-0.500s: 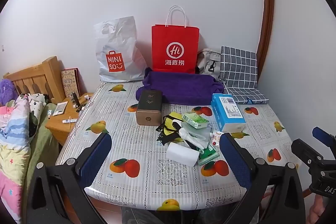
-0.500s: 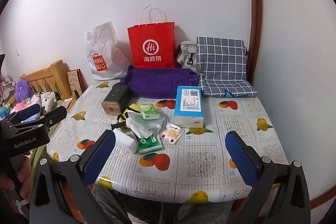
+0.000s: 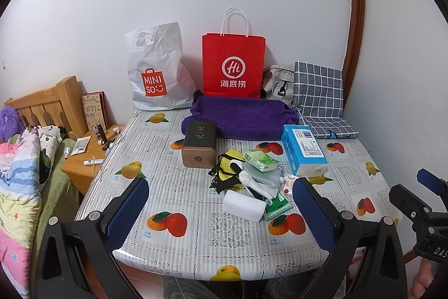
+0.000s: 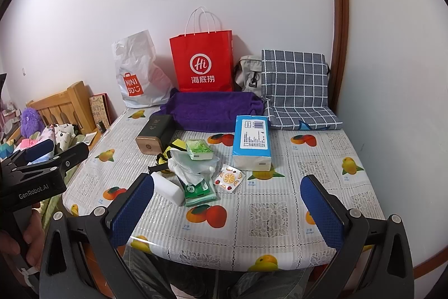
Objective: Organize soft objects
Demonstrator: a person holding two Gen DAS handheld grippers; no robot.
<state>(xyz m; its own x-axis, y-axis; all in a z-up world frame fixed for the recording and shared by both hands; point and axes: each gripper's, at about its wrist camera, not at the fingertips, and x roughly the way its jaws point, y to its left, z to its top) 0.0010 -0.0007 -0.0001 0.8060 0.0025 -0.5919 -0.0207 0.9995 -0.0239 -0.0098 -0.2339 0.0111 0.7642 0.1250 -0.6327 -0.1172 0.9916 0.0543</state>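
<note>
A heap of soft things lies mid-table: a white sponge block (image 3: 244,205) (image 4: 165,187), a green tissue pack (image 3: 259,159) (image 4: 199,149), a crumpled clear bag (image 3: 259,178) (image 4: 190,166), a flat green wipes pack (image 4: 199,191) and a yellow and black pouch (image 3: 227,173). A blue tissue pack (image 3: 303,150) (image 4: 252,141) lies to their right. A purple towel (image 3: 240,116) (image 4: 212,108) sits behind. My left gripper (image 3: 221,210) hangs open above the near table edge. My right gripper (image 4: 226,210) is likewise open, holding nothing.
A brown tin box (image 3: 199,143) stands left of the heap. Against the wall are a white shopping bag (image 3: 156,72), a red paper bag (image 3: 233,63), a grey bag (image 3: 277,83) and a checked cushion (image 3: 319,97). A bed with quilts (image 3: 19,173) and a wooden nightstand (image 3: 81,156) lie left.
</note>
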